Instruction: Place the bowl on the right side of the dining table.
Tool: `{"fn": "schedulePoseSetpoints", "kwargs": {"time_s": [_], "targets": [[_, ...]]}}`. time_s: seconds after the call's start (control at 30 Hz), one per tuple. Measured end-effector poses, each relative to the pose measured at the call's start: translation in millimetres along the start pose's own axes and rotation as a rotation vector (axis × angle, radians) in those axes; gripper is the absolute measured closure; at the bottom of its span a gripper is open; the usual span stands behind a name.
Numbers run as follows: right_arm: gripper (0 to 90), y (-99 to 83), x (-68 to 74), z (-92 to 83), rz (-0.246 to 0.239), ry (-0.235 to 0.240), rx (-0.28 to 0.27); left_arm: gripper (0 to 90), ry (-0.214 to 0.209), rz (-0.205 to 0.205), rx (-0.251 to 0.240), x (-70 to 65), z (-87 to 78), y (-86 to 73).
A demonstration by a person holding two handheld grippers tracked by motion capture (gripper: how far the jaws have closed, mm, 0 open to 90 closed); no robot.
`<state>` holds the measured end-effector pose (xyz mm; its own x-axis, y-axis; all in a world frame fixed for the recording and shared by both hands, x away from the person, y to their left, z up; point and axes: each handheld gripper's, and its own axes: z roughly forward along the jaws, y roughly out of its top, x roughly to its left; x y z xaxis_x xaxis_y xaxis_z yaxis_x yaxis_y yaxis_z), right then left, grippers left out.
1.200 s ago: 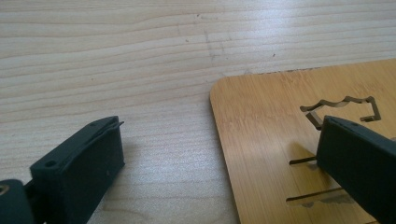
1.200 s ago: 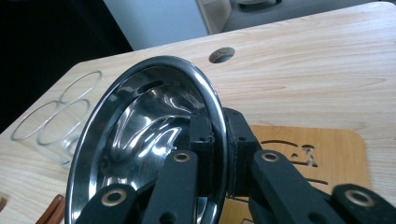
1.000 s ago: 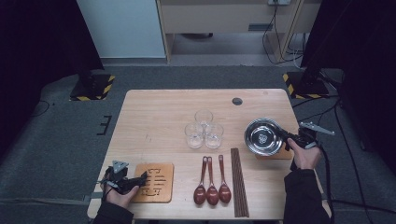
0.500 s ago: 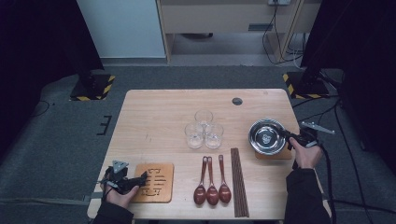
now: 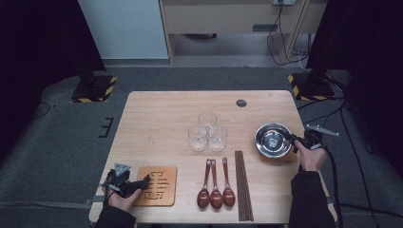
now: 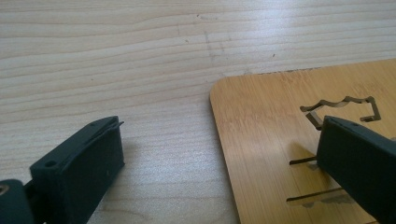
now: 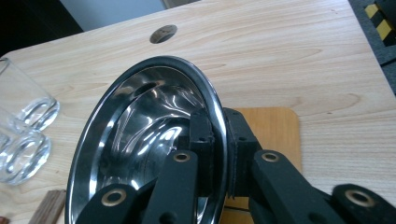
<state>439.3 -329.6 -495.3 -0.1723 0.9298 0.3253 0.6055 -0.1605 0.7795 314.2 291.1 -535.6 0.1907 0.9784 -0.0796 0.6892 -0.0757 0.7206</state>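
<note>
A person in dark long sleeves works with 2 handheld black grippers. The left gripper (image 5: 145, 182) carries a grey 3-cornered plate on top. The right gripper (image 5: 293, 141) has a thin grey bracket at its far side, and a black cable trails back along the sleeve. In the right gripper view, its jaws are matte black blocks on flat black link arms pinned with brass-coloured rivets. In the left gripper view, the jaws are blunt black blocks, 1 with a small hole.
</note>
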Motion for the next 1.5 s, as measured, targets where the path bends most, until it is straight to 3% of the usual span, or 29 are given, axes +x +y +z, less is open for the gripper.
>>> {"fn": "schedulePoseSetpoints", "kwargs": {"time_s": [1.17,1.5], "targets": [[80.3,-9.3,-16.2,5.9,0.009,-0.087,0.033,0.0,0.0,0.0,0.0,0.0,0.0,0.0],[76.7,-11.7,-18.7,8.0,-0.009,-0.111,0.046,0.0,0.0,0.0,0.0,0.0,0.0,0.0]]}}
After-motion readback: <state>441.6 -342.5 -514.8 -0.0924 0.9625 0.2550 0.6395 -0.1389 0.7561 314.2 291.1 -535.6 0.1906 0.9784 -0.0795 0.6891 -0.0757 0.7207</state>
